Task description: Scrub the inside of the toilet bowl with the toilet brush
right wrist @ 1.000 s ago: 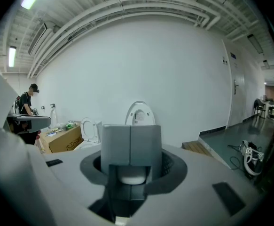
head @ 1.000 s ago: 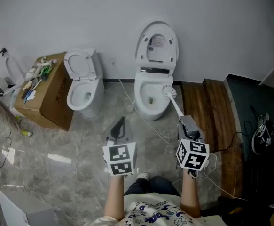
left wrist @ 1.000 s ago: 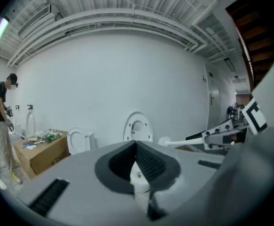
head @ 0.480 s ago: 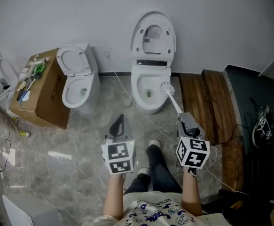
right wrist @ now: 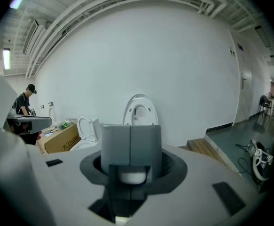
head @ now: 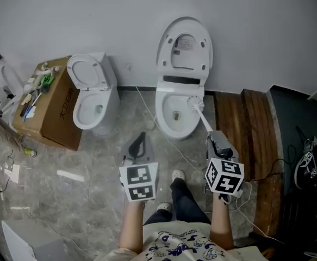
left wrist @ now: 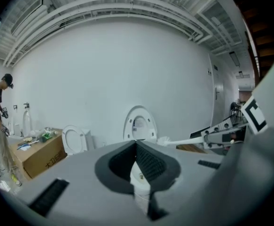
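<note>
Head view: the right gripper (head: 217, 141) is clamped on the toilet brush (head: 200, 117) handle, with the bristle head at the right rim of the open toilet bowl (head: 166, 121).
The left gripper (head: 139, 144) hangs closed and empty, short of the bowl. A white cable (head: 146, 110) trails across the floor between this toilet and a second toilet (head: 90, 110). A cardboard box (head: 55, 113) stands beyond that, and a wooden platform (head: 245, 129) lies on the right.

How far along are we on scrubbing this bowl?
Done: the lid is up and the right gripper is shut on the toilet brush. In hand: the brush head sits at the toilet bowl's right rim. Left: working it around inside; no scrubbing progress is visible. The left gripper is shut, empty.
</note>
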`<state>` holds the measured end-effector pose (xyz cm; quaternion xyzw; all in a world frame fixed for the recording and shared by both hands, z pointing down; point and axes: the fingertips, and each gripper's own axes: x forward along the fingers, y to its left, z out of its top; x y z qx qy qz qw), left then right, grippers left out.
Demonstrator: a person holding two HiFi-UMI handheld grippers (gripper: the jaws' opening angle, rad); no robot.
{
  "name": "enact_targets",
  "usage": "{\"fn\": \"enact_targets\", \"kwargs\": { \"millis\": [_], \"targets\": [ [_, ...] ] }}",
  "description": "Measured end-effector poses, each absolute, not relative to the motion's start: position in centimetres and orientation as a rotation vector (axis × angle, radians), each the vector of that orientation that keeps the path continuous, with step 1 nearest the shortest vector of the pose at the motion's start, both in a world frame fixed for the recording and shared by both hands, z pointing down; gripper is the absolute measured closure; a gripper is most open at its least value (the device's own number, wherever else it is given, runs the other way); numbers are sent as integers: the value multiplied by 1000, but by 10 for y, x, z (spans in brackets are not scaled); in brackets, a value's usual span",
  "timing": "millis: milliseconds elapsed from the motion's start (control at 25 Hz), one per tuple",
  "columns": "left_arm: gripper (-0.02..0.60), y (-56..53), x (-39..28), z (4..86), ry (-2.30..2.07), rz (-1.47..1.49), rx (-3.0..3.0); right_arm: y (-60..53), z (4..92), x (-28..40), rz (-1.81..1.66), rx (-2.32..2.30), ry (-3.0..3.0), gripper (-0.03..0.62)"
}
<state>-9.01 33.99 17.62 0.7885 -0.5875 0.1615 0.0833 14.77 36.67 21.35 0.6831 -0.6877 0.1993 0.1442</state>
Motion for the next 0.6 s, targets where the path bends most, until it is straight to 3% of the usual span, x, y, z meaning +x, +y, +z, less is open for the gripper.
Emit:
{"fn": "enact_targets", "kwargs": {
  "millis": [600],
  "targets": [
    [580,197,-50,174,-1848,487,2247,201,213,195,574,1850,-2045,425]
  ]
}}
